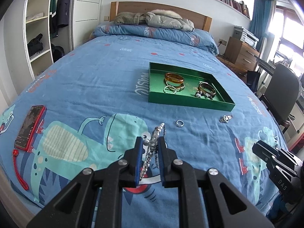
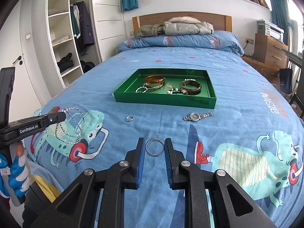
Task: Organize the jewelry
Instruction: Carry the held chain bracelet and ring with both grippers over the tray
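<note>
A blue dinosaur-print duvet (image 2: 237, 87), lettered "MUSIC" upside down, carries a green tray (image 2: 121, 92) of amber bangles (image 2: 154, 79). The left gripper (image 1: 150, 141), marked "GenRobot.AI", is clamped on a rhinestone necklace (image 2: 71, 127). The right gripper (image 2: 154, 142), marked "DAS", pinches a silver bangle (image 2: 154, 147). On the duvet just short of the tray lie a wristwatch (image 2: 194, 116) and, well apart, a ring (image 2: 129, 118).
</note>
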The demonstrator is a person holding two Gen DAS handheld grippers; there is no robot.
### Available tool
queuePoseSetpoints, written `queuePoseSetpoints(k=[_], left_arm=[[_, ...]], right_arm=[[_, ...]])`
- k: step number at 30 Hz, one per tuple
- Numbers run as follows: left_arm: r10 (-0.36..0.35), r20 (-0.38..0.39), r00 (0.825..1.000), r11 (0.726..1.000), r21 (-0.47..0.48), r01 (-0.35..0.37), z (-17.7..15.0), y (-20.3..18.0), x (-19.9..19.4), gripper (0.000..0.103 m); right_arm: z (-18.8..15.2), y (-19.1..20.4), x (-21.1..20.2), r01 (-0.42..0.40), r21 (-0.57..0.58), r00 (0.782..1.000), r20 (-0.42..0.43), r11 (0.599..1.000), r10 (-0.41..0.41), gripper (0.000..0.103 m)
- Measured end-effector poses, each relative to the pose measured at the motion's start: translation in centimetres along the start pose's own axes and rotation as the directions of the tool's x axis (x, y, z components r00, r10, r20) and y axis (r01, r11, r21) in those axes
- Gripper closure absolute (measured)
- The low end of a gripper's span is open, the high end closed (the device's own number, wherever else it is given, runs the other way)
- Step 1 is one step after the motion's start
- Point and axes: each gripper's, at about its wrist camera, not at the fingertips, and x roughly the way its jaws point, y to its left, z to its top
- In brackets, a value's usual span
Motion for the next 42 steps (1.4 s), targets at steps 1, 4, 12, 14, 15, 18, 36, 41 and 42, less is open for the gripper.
queuePoseSetpoints(k=[1,4,12,14,15,18,36,41,42], left_arm=[[-0.001,0.001,1.0,1.0,0.001,0.001,0.0,0.0,-0.1,0.089],[-0.005,0.005,1.0,1.0,-0.002,0.005,0.1,0.2,-0.3,0.089],[-0.012,0.018,1.0,1.0,0.016,0.012,1.0,0.0,-0.5,0.089],[-0.014,0.027,1.0,1.0,0.028,0.014,1.6,-0.2,-0.5,0.089],[-0.014,0.032,0.999,0.999,0.033,0.013,2.0,-0.2,-0.5,0.089],[-0.015,0.05,0.999,0.999,0.046,0.013,3.3,-0.3,-0.4,0.089],[-0.074,0.071,0.995,0.988,0.141,0.064,13.0,-5.6,7.9,0.089],[-0.084,0.026,0.996,0.981,0.179,0.078,14.4,-9.0,12.8,0.089],[-0.084,0.02,0.996,0.981,0.178,0.079,14.7,-9.5,13.6,0.089]], right_arm=[[0.0,0.1,-0.1,0.0,-0.003,1.0,0.001,1.0,0.0,0.083],[0.2,0.4,-0.3,0.001,-0.012,1.0,0.005,1.0,-0.001,0.083],[0.5,0.6,-0.4,-0.002,-0.022,1.0,0.009,1.0,0.002,0.083],[0.7,0.4,-0.3,-0.002,-0.026,1.0,0.01,1.0,0.002,0.083],[0.8,0.4,-0.2,-0.002,-0.028,1.0,0.01,1.0,0.002,0.083],[1.4,0.1,0.0,-0.003,-0.03,1.0,0.017,1.0,0.003,0.083],[9.4,-4.4,6.6,0.002,-0.019,0.996,0.091,1.0,-0.001,0.083],[11.4,-6.7,10.4,0.013,-0.002,0.998,0.065,1.0,-0.013,0.083],[11.7,-7.2,11.1,0.014,0.002,0.998,0.058,1.0,-0.015,0.083]])
